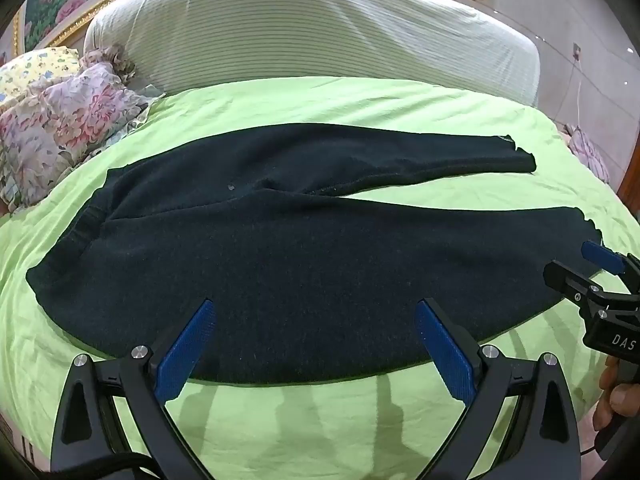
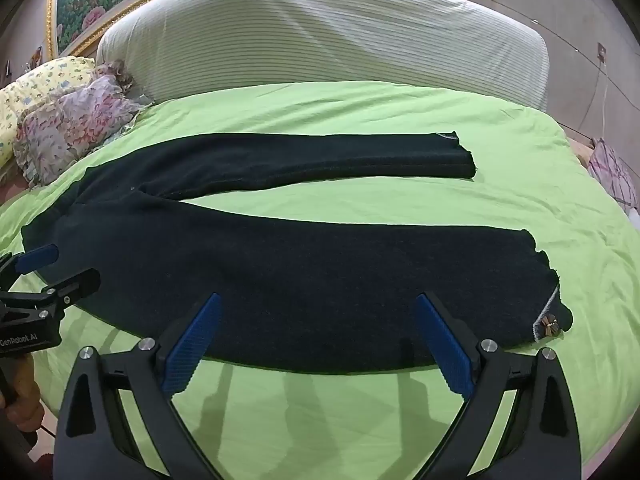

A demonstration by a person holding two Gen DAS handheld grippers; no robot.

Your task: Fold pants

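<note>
Both tongs hung with jaws spread wide, gripping nothing. The left gripper (image 1: 316,344) hovered over the near edge of the dark pants (image 1: 280,248), by the waist end; the right gripper (image 2: 318,340) hovered over the near leg (image 2: 320,280). The pants lay flat on the green sheet (image 2: 320,420), waistband toward nine o'clock, cuffs toward three, legs parted.

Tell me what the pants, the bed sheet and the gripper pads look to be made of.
Pants: dark, matte, fuzzy surface with flecks of lint, likely a knit or fleece.
Bed sheet: light green, thin, softly creased woven cloth, probably cotton.
Pads on the left gripper: blue with a fine ribbed texture, seemingly rubber or plastic.
</note>
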